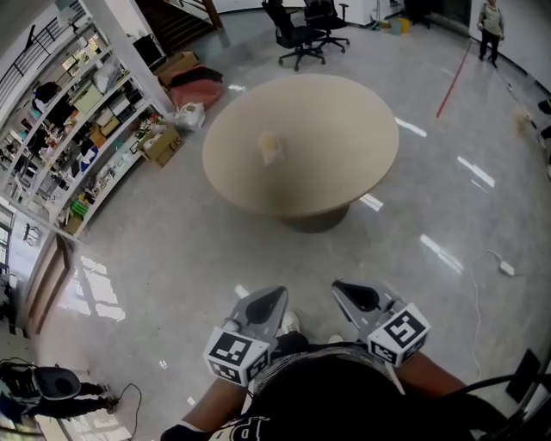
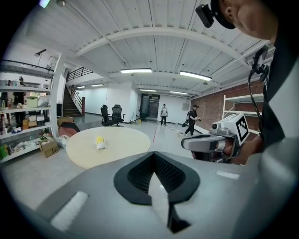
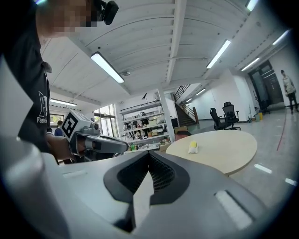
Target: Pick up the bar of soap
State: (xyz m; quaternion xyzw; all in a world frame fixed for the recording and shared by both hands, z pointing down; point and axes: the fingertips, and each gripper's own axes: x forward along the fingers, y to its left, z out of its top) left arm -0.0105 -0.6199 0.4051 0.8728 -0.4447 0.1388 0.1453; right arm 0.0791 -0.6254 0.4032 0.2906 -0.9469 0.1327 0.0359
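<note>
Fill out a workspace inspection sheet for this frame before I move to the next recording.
Surface: round beige table, bare but for the bar of soap.
Job's things: bar of soap lies on the table, untouched.
Clutter: cardboard boxes on the floor by the shelves.
Grippers: left gripper and right gripper shut, empty, well short of the table.
Cables: white cable on the floor, right.
Surroundings: office chairs beyond the table; a distant person.

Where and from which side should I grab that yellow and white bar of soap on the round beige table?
Across its narrower sides, at the middle. The yellow and white bar of soap lies alone on the round beige table, bare tabletop all round, so coming down from the near edge looks simplest. Its exact shape is unclear from here.
</note>
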